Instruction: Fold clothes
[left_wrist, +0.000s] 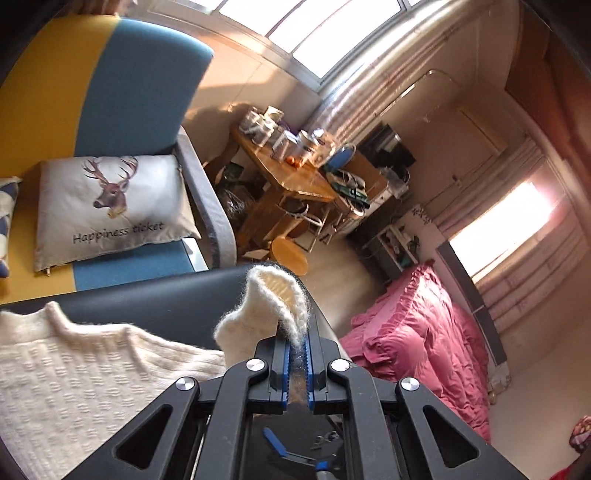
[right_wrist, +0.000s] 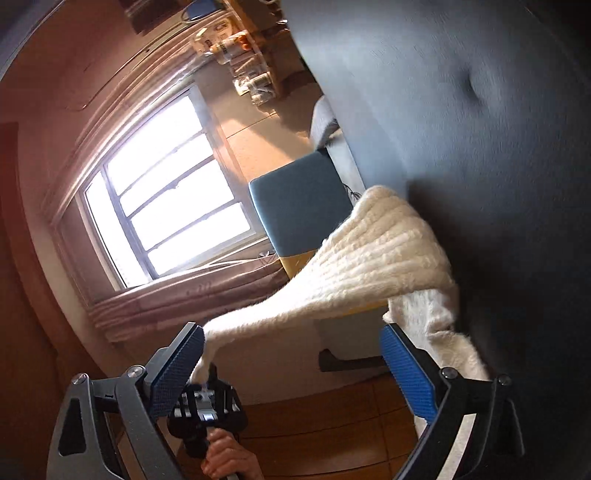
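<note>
A cream knit sweater (left_wrist: 66, 373) lies on a dark table (left_wrist: 155, 306), its body at the lower left of the left wrist view. My left gripper (left_wrist: 295, 345) is shut on a fuzzy end of the sweater, which sticks up past the fingertips. In the right wrist view the sweater (right_wrist: 369, 258) stretches off the dark table (right_wrist: 461, 129) in a taut strip down to the left gripper (right_wrist: 205, 400), which a hand (right_wrist: 225, 459) holds. My right gripper (right_wrist: 295, 365) stands wide open with nothing between its blue pads (right_wrist: 406, 373). More of the knit hangs behind its right finger.
A blue and yellow sofa (left_wrist: 140, 92) with a deer cushion (left_wrist: 110, 203) sits behind the table. A cluttered wooden table (left_wrist: 295, 173), a round stool (left_wrist: 290, 254) and pink bedding (left_wrist: 417, 332) stand on the right. A bright window (right_wrist: 166, 192) faces the right gripper.
</note>
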